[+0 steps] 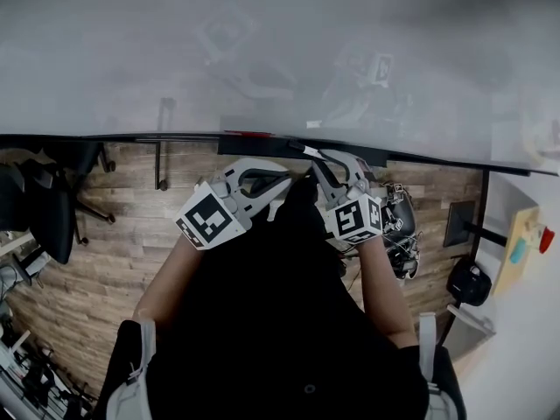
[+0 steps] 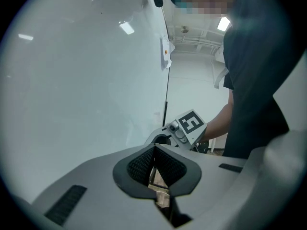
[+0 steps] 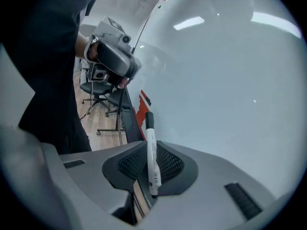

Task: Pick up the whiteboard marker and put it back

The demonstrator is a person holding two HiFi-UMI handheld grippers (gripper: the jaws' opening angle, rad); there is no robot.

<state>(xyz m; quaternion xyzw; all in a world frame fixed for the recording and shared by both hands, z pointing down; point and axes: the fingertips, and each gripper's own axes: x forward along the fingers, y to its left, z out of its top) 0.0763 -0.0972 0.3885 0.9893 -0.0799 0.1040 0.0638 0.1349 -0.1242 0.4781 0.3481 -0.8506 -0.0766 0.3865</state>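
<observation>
Right tool [image 3: 151, 169] clamps the whiteboard marker [image 3: 151, 145] lengthwise between its jaws.

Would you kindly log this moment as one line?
right gripper: shut on whiteboard marker | left gripper: shut, empty

— What's in your right gripper [image 3: 151, 169]?

— A whiteboard marker [image 3: 151, 150]. My jaws pinch its white barrel low down, and the black cap points up and away from me.

— And around it?

— The whiteboard [image 3: 220, 80] fills everything to the right, with ceiling lights glinting on it. Beyond the cap, a red-and-white thing [image 3: 143, 101] sits along the board's lower edge. At upper left my left gripper [image 3: 115, 56] hangs near the board. Office chairs [image 3: 98, 87] stand on the wood floor [image 3: 93, 123] behind.
</observation>
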